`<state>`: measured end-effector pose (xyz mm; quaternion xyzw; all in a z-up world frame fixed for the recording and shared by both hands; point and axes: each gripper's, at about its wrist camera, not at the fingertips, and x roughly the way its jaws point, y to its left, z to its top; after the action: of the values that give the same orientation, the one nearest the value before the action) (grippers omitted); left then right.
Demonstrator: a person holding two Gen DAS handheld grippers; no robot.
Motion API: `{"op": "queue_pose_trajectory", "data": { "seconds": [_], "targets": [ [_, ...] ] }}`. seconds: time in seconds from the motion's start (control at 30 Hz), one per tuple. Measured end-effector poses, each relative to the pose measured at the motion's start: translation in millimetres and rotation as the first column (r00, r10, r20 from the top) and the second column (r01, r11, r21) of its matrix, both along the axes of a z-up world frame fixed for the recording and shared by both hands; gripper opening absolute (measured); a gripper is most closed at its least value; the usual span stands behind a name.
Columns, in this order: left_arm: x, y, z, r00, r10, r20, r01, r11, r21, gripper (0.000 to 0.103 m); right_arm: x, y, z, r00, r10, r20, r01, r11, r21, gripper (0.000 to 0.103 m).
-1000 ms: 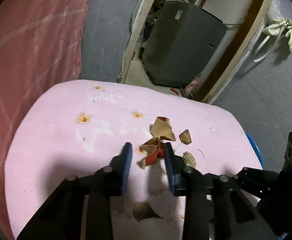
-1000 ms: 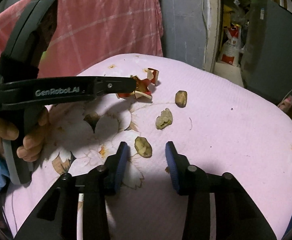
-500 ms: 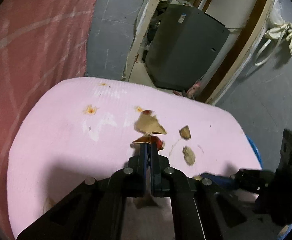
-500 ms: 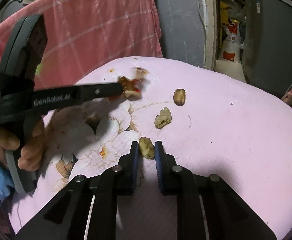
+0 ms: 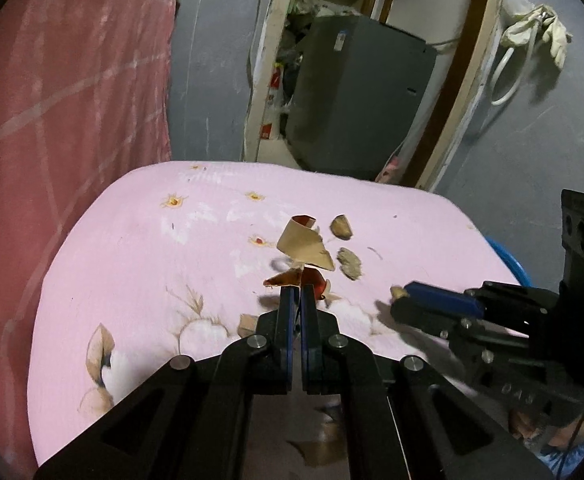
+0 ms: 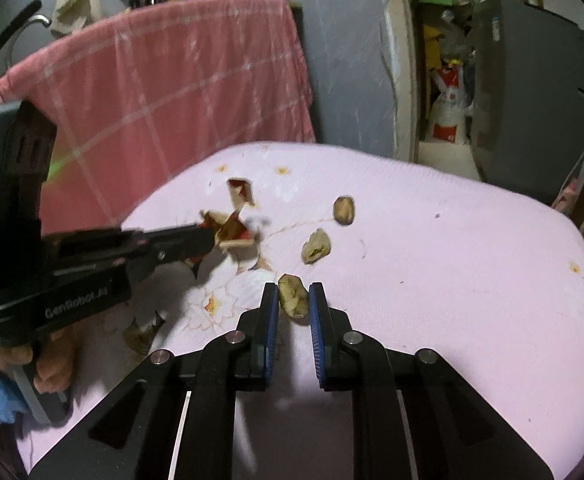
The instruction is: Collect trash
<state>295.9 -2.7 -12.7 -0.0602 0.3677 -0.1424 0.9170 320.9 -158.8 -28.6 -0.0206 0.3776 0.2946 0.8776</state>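
Note:
My left gripper (image 5: 297, 293) is shut on a torn red-and-tan cardboard scrap (image 5: 305, 249) and holds it above the pink floral cloth (image 5: 140, 248); it also shows in the right wrist view (image 6: 208, 240) with the scrap (image 6: 234, 227). My right gripper (image 6: 293, 298) is shut on a tan crumpled lump (image 6: 293, 295), just above the cloth (image 6: 452, 264). Two more tan lumps lie further out, one (image 6: 316, 246) near and one (image 6: 344, 210) far; they also show in the left wrist view (image 5: 349, 263) (image 5: 341, 227).
A pink checked cloth (image 6: 164, 80) hangs at the left. A grey box (image 5: 356, 96) stands in a doorway behind. A blue rim (image 5: 510, 260) shows at the cushion's right edge. A brown scrap (image 6: 142, 330) lies near my left hand.
Both grippers closed from open: the left on the cardboard scrap, the right on the nearest lump. Both have since lifted their pieces off the cloth.

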Motion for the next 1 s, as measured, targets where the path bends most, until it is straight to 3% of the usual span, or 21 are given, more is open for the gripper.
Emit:
{"op": "queue_pose_trajectory", "data": {
  "seconds": [0.27, 0.47, 0.77, 1.0],
  "targets": [
    [-28, -13, 6, 0.994, 0.000, 0.109, 0.002, 1.000, -0.023, 0.001, -32, -19, 20, 0.985, -0.068, 0.161, 0.060, 0.997, 0.050, 0.013],
    [-45, -33, 24, 0.976, 0.005, 0.218, 0.010, 0.998, -0.067, 0.001, -51, -40, 44, 0.954, -0.135, 0.269, 0.096, 0.984, 0.153, 0.013],
    [-60, -81, 67, 0.918, -0.024, 0.396, 0.054, 0.996, -0.066, 0.001, -77, -86, 88, 0.868, -0.271, 0.416, 0.180, 0.953, 0.244, 0.013],
    [-62, -118, 91, 0.886, -0.064, 0.460, 0.110, 0.991, -0.075, 0.001, -90, -127, 104, 0.802, -0.372, 0.467, 0.257, 0.921, 0.293, 0.013]
  ]
}}
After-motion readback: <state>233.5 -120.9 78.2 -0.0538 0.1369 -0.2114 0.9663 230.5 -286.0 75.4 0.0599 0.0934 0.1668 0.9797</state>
